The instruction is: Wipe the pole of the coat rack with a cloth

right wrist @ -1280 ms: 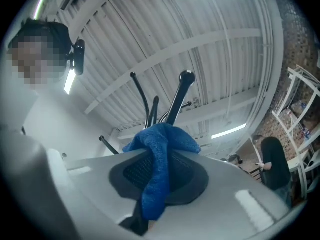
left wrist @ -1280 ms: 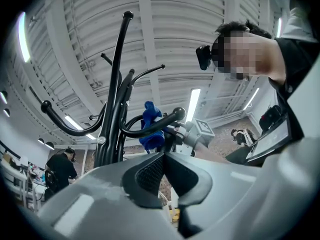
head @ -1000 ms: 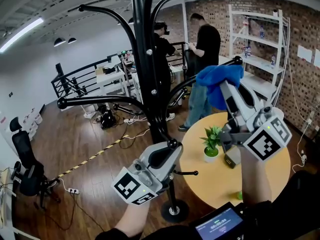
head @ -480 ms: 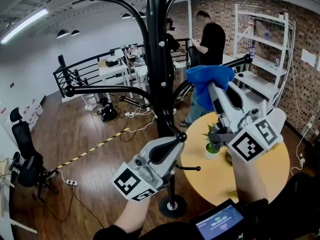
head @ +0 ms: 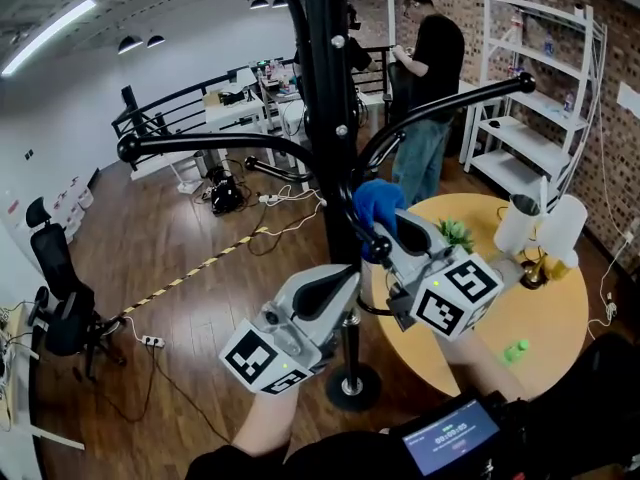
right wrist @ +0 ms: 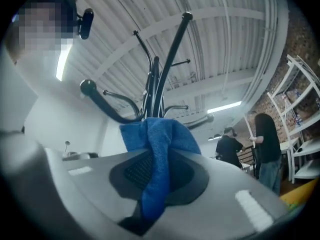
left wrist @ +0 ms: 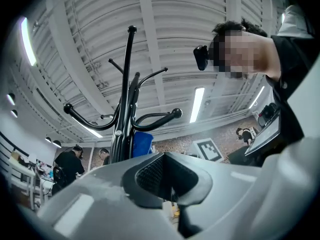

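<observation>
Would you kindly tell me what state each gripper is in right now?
left gripper: shut, with nothing between its jaws.
right gripper: shut on the blue cloth.

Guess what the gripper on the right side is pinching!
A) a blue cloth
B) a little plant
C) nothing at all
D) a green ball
A: the right gripper view shows the right gripper with its jaws shut on the blue cloth, which bunches up above them and hangs down between them.
</observation>
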Demonstrator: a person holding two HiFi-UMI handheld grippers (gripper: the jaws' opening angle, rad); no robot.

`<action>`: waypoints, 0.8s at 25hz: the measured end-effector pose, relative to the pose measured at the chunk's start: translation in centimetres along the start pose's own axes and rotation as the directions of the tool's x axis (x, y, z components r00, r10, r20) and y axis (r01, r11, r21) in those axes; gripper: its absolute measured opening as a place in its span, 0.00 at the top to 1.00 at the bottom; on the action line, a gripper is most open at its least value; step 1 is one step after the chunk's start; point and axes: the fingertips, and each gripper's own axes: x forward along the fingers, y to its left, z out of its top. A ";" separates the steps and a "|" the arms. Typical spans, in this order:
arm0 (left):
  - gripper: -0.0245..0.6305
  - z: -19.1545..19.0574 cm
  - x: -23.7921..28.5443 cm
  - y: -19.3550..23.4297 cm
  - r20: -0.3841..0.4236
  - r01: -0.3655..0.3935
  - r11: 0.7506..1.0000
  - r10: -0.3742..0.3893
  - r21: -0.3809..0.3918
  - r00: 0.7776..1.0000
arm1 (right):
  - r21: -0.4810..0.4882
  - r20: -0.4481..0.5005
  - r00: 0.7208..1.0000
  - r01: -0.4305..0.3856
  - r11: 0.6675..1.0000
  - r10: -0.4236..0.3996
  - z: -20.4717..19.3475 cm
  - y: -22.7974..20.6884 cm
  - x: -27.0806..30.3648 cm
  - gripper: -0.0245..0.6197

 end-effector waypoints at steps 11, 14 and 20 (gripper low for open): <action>0.96 -3.3 -0.1 -0.1 -0.049 -0.003 0.998 0.000 -0.064 0.999 | 0.043 -0.592 0.805 0.062 0.997 -0.025 -19.9 1.0 -5.0 0.88; 0.96 -4.1 0.2 -0.5 -0.060 0.010 0.997 -0.015 -0.078 0.998 | -0.011 -0.711 0.699 0.101 0.995 -0.079 -23.7 0.4 -7.4 0.88; 0.96 -4.2 -0.2 -0.9 -0.054 0.033 0.995 -0.038 -0.096 0.998 | -0.095 -0.709 0.668 0.227 0.969 -0.226 -22.8 -1.6 -11.8 0.88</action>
